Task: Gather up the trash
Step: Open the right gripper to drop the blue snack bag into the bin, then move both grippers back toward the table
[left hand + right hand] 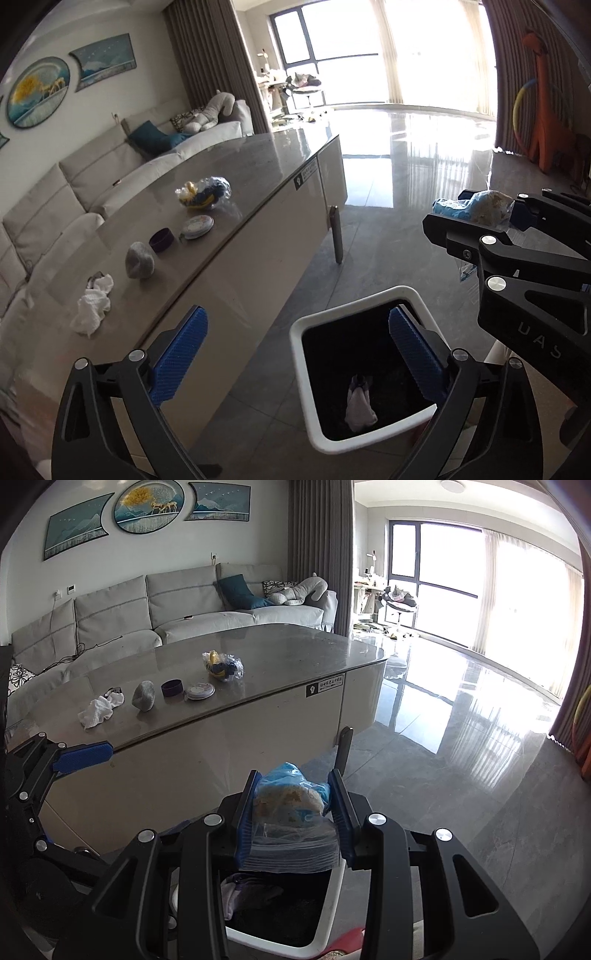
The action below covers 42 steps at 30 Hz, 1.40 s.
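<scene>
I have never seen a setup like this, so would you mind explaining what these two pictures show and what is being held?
These are two handheld grippers, each carrying a fisheye camera that looks along its jaws. One picture comes from the left gripper, whose blue jaws stand open above a white trash bin on the floor. The other comes from the right gripper, which is shut on a clear plastic bag of crumpled blue and pale trash, above the same bin. On the grey table lie a white crumpled cloth, a grey stone-like lump, a dark round cup, a round tin and a second plastic bag.
</scene>
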Motion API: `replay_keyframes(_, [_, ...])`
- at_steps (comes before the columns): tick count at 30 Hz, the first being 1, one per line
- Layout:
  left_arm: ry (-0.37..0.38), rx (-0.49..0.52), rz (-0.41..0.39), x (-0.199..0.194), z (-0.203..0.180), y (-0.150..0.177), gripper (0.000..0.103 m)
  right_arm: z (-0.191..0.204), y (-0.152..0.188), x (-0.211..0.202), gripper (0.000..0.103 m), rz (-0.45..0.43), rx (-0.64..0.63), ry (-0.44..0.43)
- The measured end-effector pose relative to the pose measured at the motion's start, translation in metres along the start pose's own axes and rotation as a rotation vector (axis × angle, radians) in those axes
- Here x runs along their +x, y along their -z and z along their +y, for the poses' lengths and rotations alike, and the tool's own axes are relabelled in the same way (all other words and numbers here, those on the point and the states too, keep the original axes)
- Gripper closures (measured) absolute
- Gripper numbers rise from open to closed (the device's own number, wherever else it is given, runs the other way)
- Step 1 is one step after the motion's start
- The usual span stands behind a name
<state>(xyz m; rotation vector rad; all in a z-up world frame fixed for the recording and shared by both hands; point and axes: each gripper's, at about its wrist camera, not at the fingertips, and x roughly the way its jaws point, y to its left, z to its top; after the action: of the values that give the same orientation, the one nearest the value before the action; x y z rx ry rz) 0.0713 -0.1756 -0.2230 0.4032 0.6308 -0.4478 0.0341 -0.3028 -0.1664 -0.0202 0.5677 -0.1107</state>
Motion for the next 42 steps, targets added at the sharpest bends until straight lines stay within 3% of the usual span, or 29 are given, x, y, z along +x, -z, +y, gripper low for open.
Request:
replay_keyframes(16, [0.0, -0.033, 0.03, 0.018, 0.015, 0.001, 0.006, -0.001, 0.007, 0.018, 0.065, 0.029, 0.03, -0.027])
replay_keyframes(26, [-0.075, -0.058, 0.083, 0.039, 0.043, 0.015, 0.006, 0.006, 0.023, 0.046, 0.065, 0.035, 0.073, -0.014])
replay_keyframes(36, [-0.089, -0.108, 0.109, 0.056, 0.064, 0.017, 0.006, 0.02, 0.053, 0.085, 0.063, 0.157, 0.03, -0.036])
replay_keyframes(38, [-0.081, -0.107, 0.117, 0.06, 0.063, 0.018, 0.006, 0.023, 0.057, 0.09, 0.033, 0.175, 0.013, -0.031])
replay_keyframes(39, [-0.078, -0.11, 0.121, 0.062, 0.063, 0.019, 0.006, 0.024, 0.058, 0.093, 0.003, 0.189, 0.007, -0.026])
replay_keyframes(42, [-0.07, -0.121, 0.133, 0.066, 0.063, 0.021, 0.006, 0.027, 0.061, 0.092, 0.004, 0.159, -0.018, 0.035])
